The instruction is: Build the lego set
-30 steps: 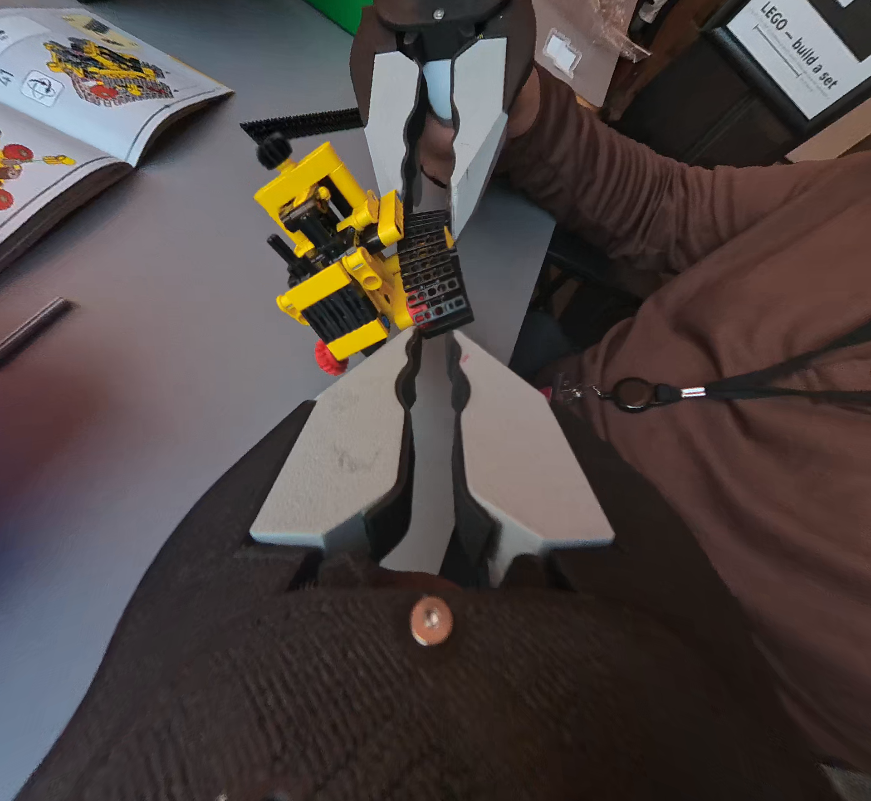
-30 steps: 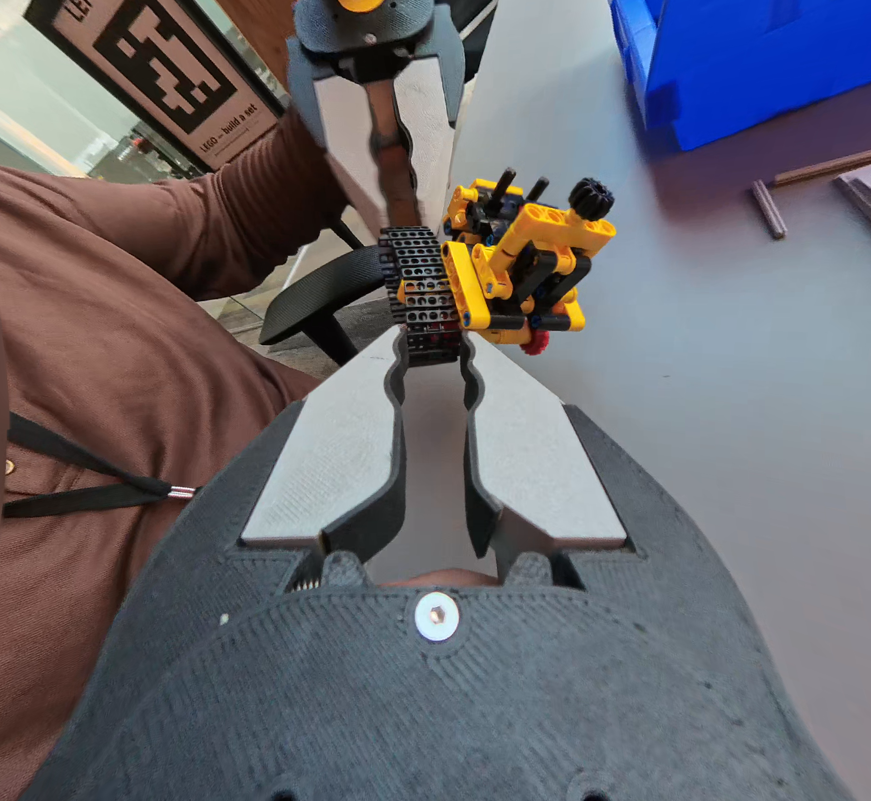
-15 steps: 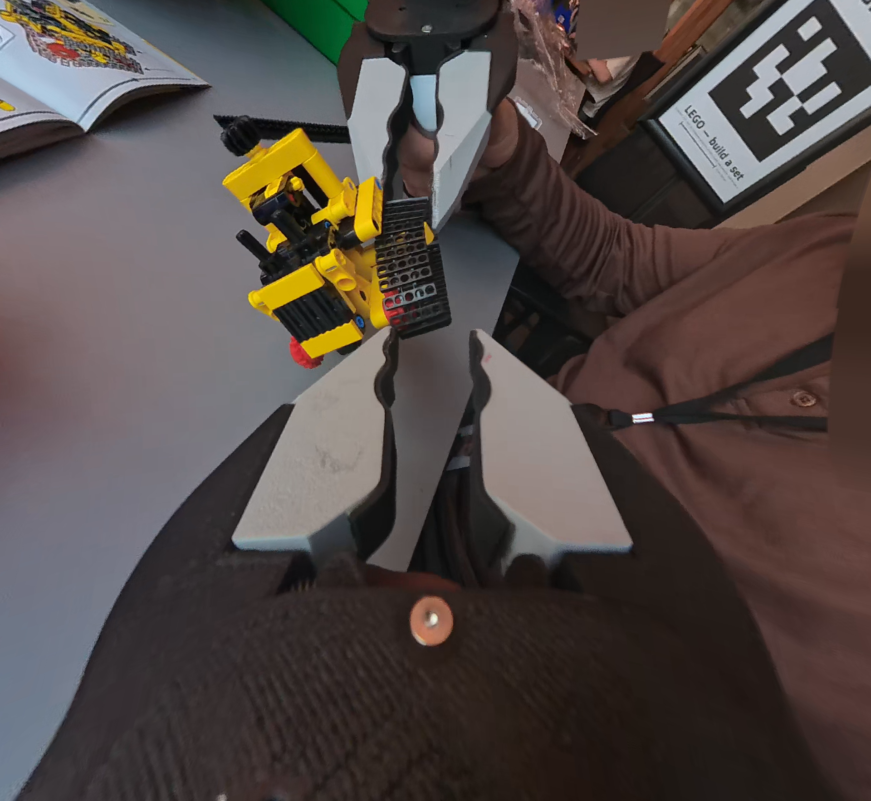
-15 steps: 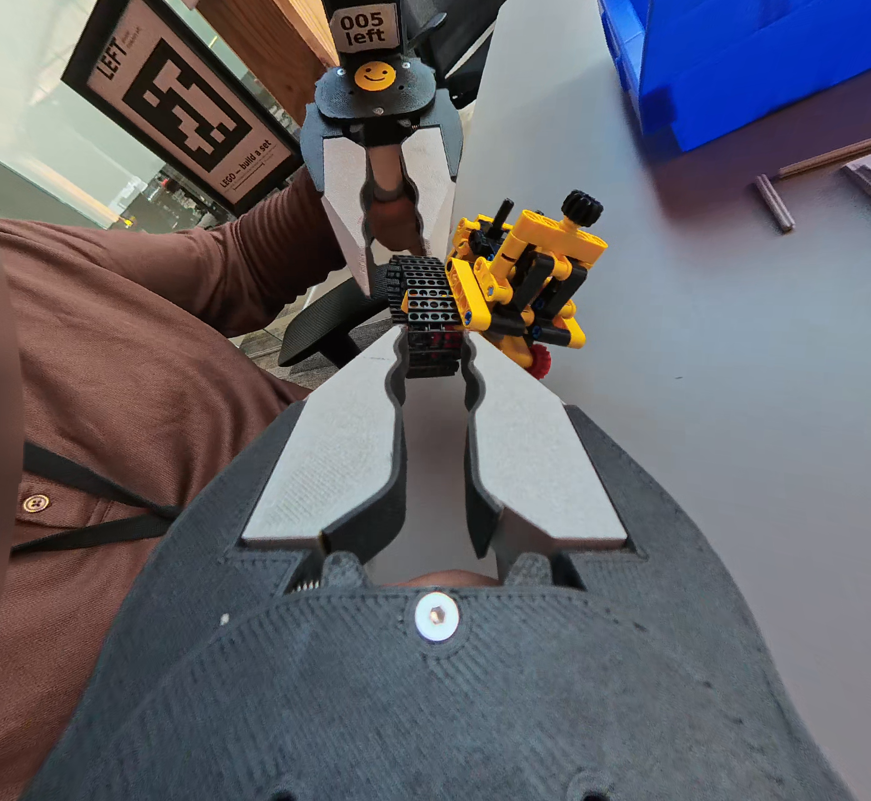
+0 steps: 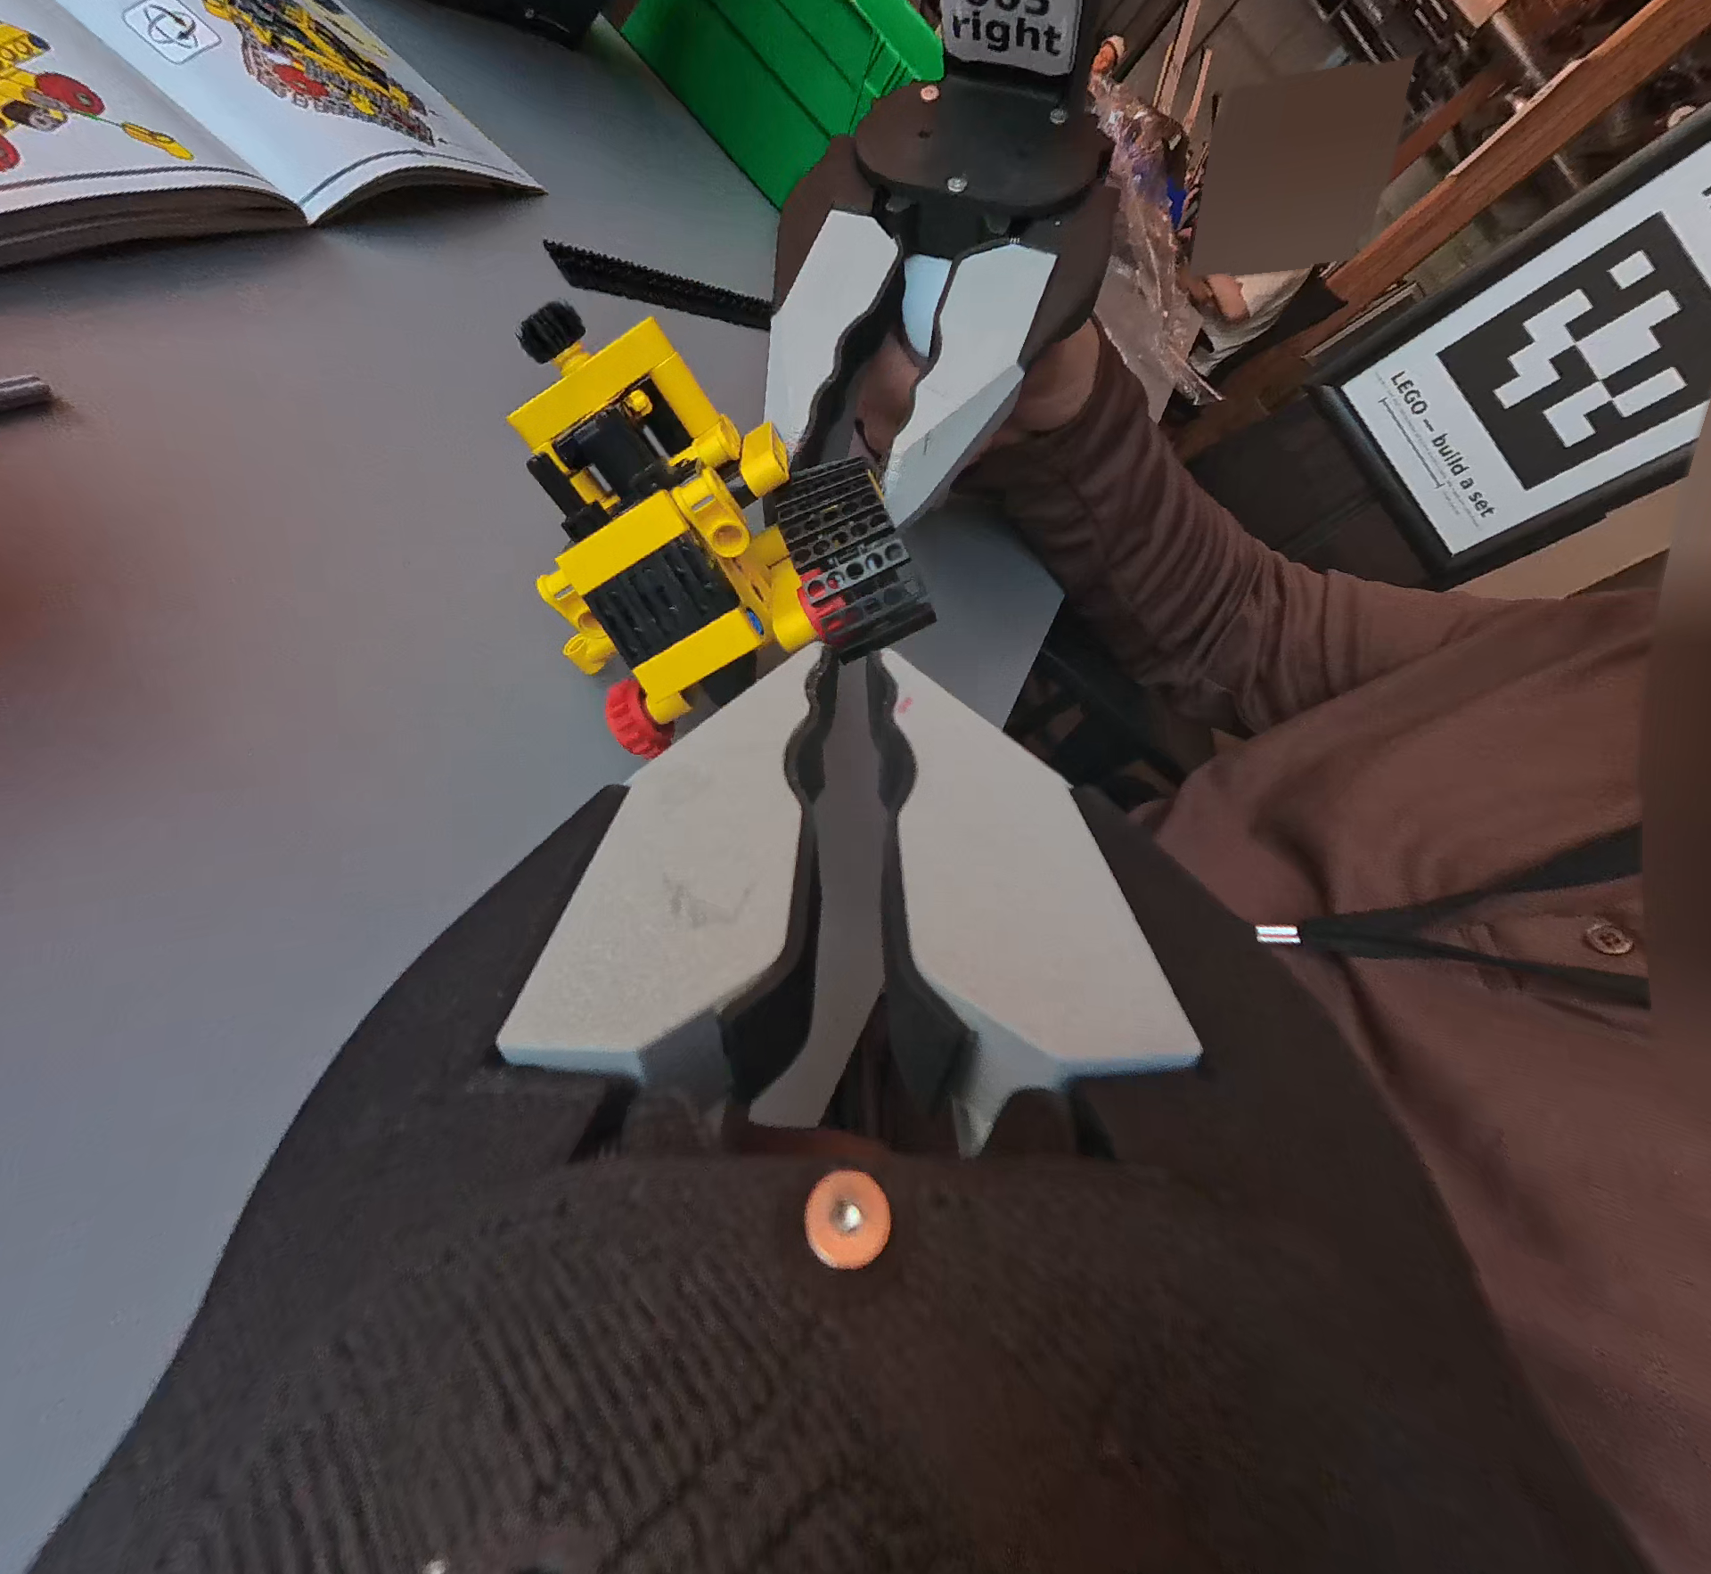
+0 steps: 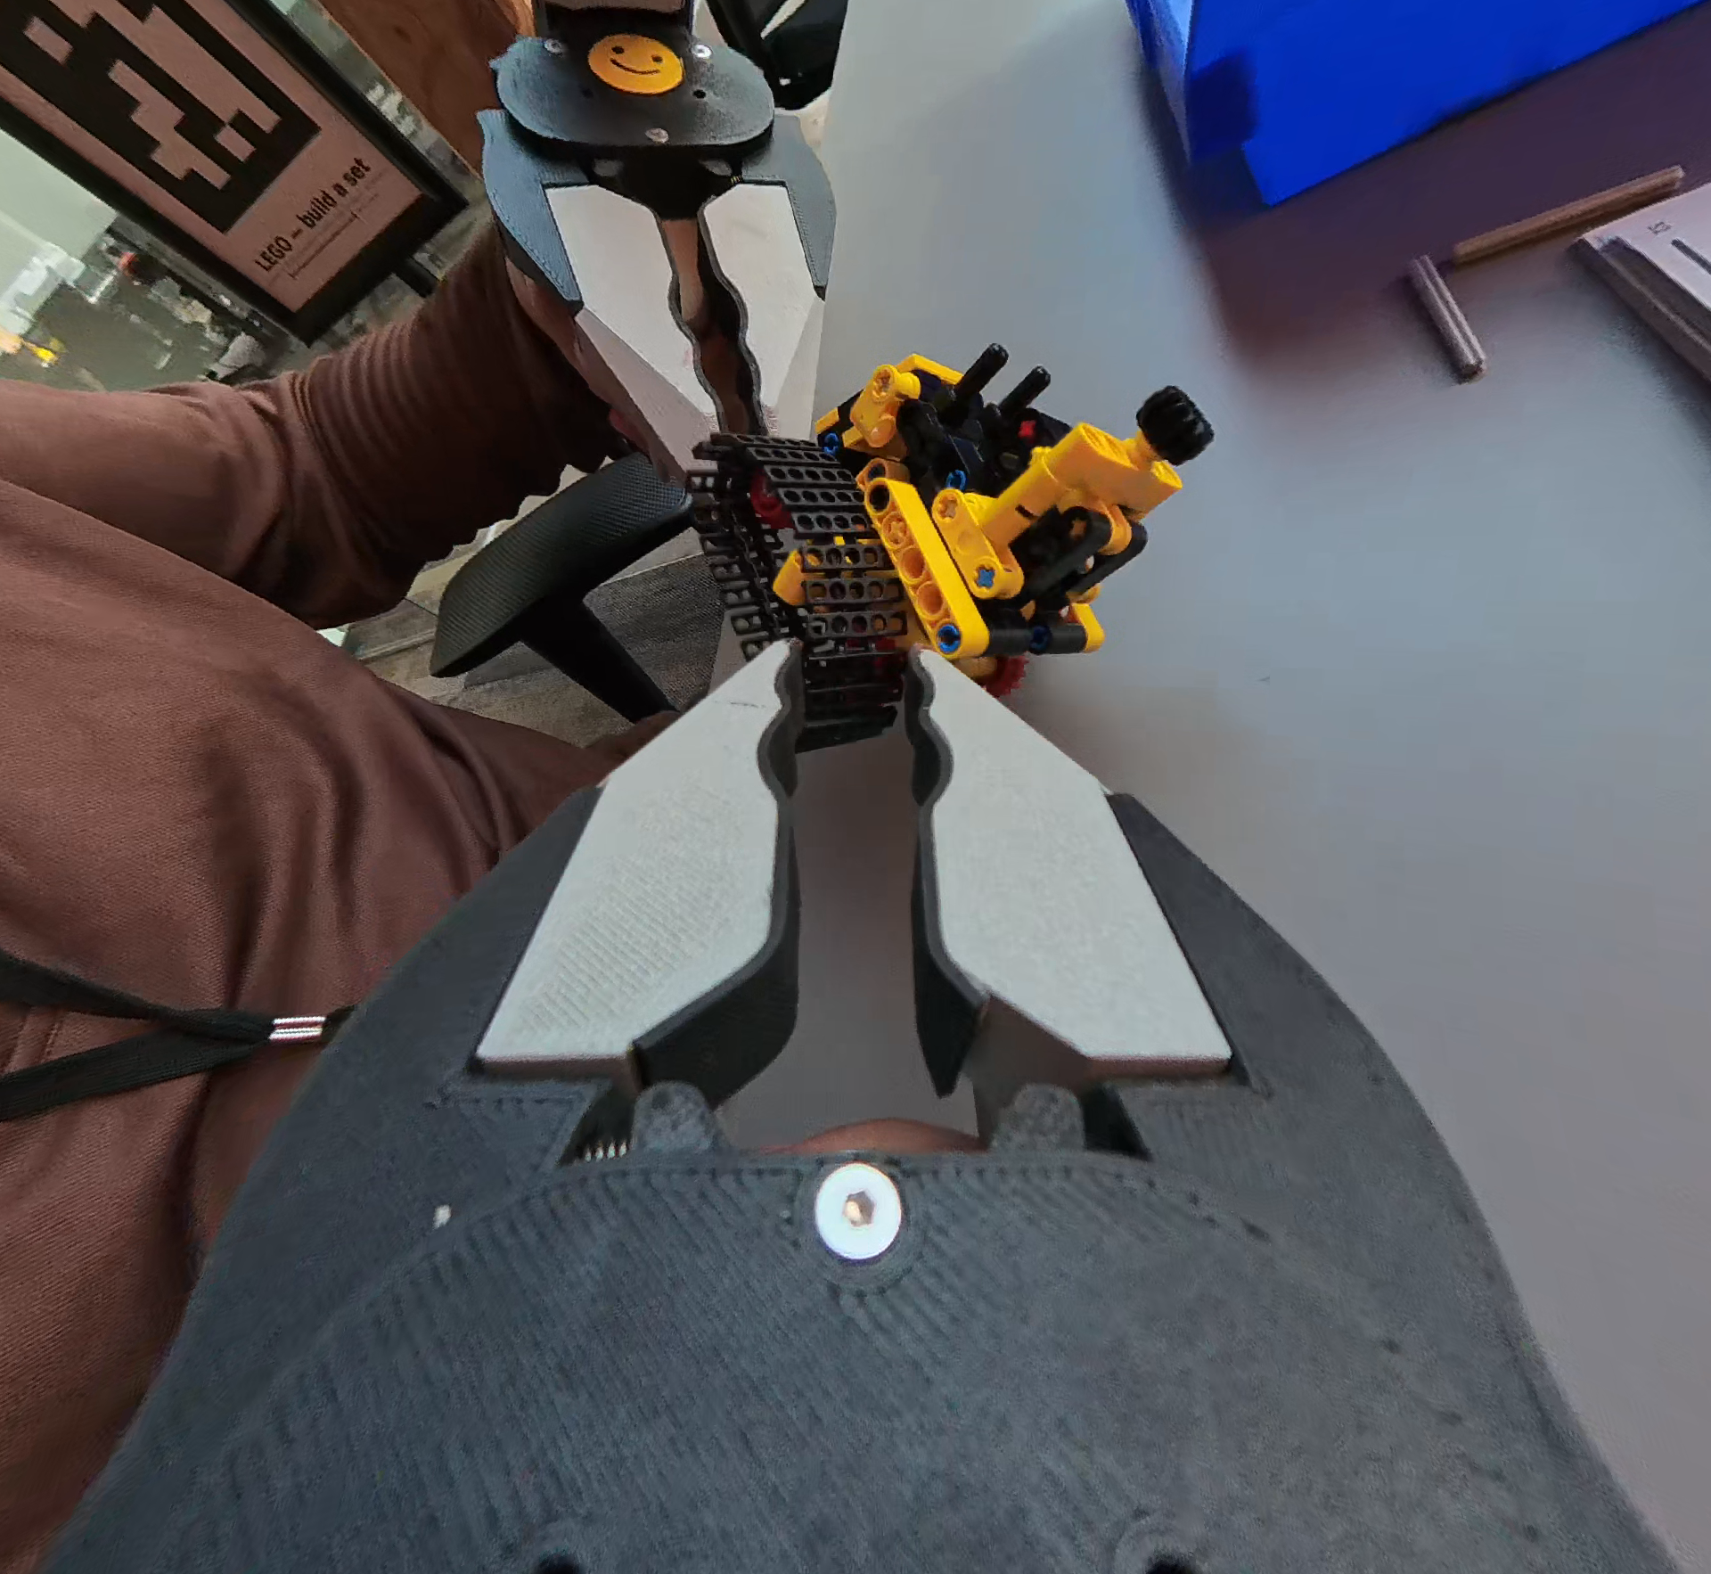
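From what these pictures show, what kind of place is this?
Probably an indoor workshop or data-recording station: a grey table with an open instruction booklet, a blue plastic storage bin, and a framed black-and-white marker sign.

- Your yellow model is glossy plastic.
- Your right claw has matt, finely ribbed grey fingers.
- Your surface looks smooth, matt grey.

Workshop or lab bench, probably: grey table with blue bin and green bin. Framed marker signs stand alongside (exposed timber behind, blurred). Open instruction booklet.
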`<state>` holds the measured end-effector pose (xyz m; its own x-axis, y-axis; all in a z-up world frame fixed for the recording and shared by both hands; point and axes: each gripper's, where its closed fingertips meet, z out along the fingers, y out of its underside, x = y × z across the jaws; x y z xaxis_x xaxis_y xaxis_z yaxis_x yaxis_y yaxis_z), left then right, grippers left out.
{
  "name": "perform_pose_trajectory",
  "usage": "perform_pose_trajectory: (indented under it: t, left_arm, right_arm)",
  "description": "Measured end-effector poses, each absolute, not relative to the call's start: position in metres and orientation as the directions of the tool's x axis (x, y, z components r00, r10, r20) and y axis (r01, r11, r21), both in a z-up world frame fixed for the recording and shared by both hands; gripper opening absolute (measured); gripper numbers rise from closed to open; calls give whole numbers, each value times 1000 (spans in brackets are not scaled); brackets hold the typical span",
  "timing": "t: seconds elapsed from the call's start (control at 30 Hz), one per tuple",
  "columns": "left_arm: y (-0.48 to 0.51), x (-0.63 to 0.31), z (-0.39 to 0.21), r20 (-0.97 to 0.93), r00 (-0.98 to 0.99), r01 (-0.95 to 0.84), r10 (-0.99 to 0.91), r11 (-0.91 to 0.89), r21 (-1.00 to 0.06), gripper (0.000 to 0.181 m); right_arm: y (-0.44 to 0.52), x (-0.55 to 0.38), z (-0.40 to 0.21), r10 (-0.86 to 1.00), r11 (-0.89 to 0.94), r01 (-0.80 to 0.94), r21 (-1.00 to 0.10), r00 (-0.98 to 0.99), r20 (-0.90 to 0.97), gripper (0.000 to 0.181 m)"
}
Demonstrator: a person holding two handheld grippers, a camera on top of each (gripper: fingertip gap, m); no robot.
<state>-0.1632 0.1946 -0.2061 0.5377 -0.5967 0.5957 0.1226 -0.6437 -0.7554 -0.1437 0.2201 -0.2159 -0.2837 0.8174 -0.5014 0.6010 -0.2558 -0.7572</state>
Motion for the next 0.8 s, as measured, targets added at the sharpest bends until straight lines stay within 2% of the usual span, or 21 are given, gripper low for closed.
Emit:
perform_pose_trajectory:
  t: [0.03,0.1,0.17,0.27,0.43,0.5,0.57,0.67,0.8]
  left_arm:
    - [194,-163,-208,602,537,114,-592,-656,-746,5]
    - [189,-159,-205,624,497,109,-603,-670,-734,21]
    - [188,-159,-203,616,498,111,-611,-659,-744,24]
    - [187,-157,-201,624,502,109,-599,-672,-732,38]
    - [195,-160,-206,595,587,123,-548,-667,-735,28]
    - [199,-163,-210,562,629,119,-537,-648,-752,13]
    - [200,-165,-209,554,637,137,-536,-628,-766,6]
    - [200,-165,-211,583,620,161,-525,-641,-750,4]
    - [199,-171,-221,550,653,121,-520,-646,-754,17]
  right_arm:
    - [220,-144,-217,817,-255,606,-753,-282,-503,18]
    - [220,-144,-218,819,-254,606,-753,-280,-502,18]
    - [219,-143,-217,813,-258,607,-751,-283,-508,18]
    - [221,-144,-219,835,-241,608,-757,-268,-481,18]
    - [224,-145,-221,861,-215,607,-765,-252,-442,18]
    - [223,-144,-222,874,-182,611,-770,-259,-411,18]
    - [222,-143,-223,876,-169,614,-771,-264,-403,18]
    - [221,-143,-222,875,-171,612,-772,-267,-405,18]
    - [221,-143,-219,859,-201,604,-771,-270,-435,18]
